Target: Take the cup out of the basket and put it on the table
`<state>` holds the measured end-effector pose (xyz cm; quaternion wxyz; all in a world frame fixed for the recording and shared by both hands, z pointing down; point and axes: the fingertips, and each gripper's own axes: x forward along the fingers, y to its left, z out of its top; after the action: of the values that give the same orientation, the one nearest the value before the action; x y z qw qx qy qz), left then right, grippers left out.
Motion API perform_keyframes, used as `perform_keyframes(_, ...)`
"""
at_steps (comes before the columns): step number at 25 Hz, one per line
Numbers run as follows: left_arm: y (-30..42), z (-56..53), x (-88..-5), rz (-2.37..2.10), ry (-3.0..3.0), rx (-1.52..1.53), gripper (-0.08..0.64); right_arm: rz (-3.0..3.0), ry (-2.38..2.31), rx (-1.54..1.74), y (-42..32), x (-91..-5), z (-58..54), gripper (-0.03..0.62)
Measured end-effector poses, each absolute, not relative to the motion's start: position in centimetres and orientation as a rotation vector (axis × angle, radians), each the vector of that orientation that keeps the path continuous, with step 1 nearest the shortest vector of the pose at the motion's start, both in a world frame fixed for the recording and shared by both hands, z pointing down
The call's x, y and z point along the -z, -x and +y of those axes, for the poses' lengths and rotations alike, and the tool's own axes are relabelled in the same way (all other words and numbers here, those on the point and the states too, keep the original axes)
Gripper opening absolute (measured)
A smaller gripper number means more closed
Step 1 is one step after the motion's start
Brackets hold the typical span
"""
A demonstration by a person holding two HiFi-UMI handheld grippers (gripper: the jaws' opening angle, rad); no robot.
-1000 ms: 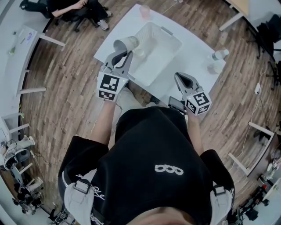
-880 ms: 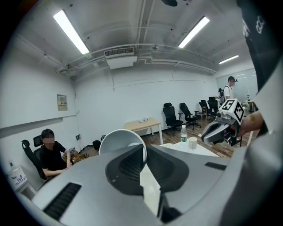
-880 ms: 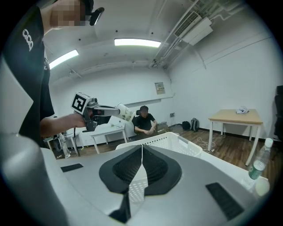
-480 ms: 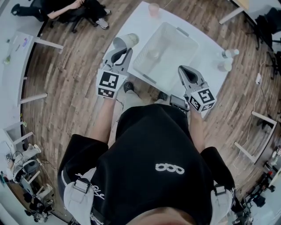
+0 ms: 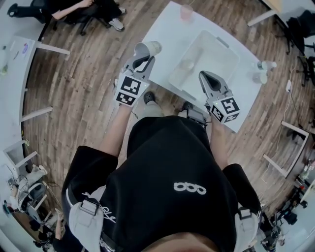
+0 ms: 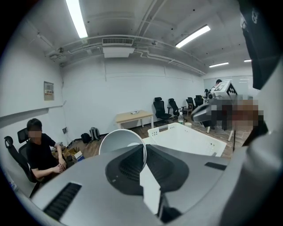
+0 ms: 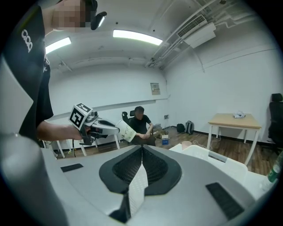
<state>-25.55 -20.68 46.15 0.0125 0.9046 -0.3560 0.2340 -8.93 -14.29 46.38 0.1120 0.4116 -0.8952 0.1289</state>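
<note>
Hanging in the air beside the white plastic basket (image 5: 219, 61), the white paper cup (image 5: 148, 47) is already out of it, so the first half of the job looks done. The left tongs (image 5: 143, 57) pinch the cup by its wall at the rim, one jaw inside the mouth and one outside. The cup lies tipped on its side, with its mouth turned back toward the person. It sits over the near left edge of the white desk (image 5: 165, 29), clear of the basket wall. Whether it is above the desk top or just off the edge I cannot tell from above. It does not seem to rest on anything but the jaws. The right tongs (image 5: 205, 78) hover near the basket's near right side, pressed together with nothing between them, taking no part in the carry. What is left, as I judge it, is the second half: turning the cup upright, lowering its base onto a bare stretch of the desk beside the basket, then spreading the jaws and drawing back. A small pale thing (image 5: 186, 65) lies on the basket floor, too faint to name, so the basket may not be empty. A pink cup (image 5: 186, 12) stands on the far corner of the desk, well apart from the held one.
</note>
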Motion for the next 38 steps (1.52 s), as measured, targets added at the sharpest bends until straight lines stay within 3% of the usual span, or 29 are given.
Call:
perform_keyframes(19, 27.1, -25.0, -71.5, -0.448, -2.722, -1.63, 0.025, -2.483, -1.385, -0.456, 14.1, -50.5, -16.8, 0.026)
perform_keyframes(38, 25.8, -24.8, -75.4, -0.217, -2.674, -1.87, 0.026, -2.425, -1.48, -0.49, 12.1, -50.7, -17.6, 0.026)
